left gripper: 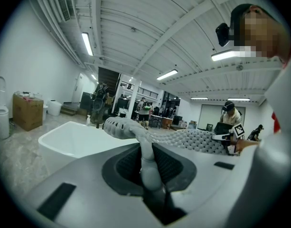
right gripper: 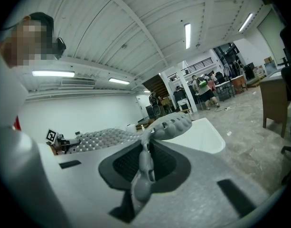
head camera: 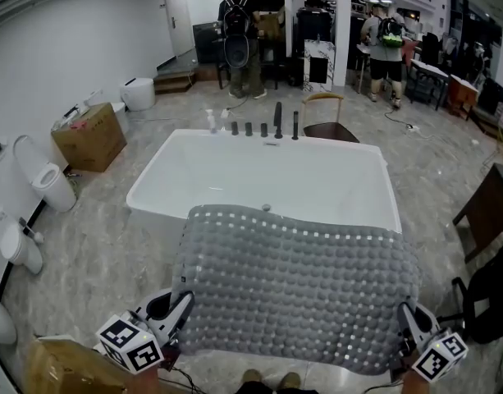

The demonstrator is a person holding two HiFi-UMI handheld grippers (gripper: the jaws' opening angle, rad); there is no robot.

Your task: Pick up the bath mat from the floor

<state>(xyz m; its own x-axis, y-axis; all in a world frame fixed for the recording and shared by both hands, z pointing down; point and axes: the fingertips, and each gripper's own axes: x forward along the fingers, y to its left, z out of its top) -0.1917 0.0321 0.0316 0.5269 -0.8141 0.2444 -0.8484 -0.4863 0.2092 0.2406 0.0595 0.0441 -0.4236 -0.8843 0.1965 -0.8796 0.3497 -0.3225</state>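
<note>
**Mia:** Where is the grey bumpy rubber bath mat (head camera: 296, 286)?

**Ben:** It is up off the grey marble floor (head camera: 95, 245), spread out wide and flat. Its far edge hangs over the near rim of the big white bathtub (head camera: 235, 171).

**Mia:** Who holds it?

**Ben:** The left gripper (head camera: 180, 306) has the near left corner. The right gripper (head camera: 409, 320) has the near right corner. Both sit low and far apart, pointing away from the person.

**Mia:** Are the fingers wide?

**Ben:** No. The left fingers (left gripper: 127, 167) are nearly together, pinching the mat's edge. The right fingers (right gripper: 165, 165) pinch the same way.

**Mia:** Is there room around?

**Ben:** Left of the tub the floor is open. A brown cardboard box (head camera: 89, 136) and a white toilet (head camera: 50, 179) stand by the wall, well apart from the mat. On the right a dark brown chair (head camera: 489, 208) stands nearer.
</note>
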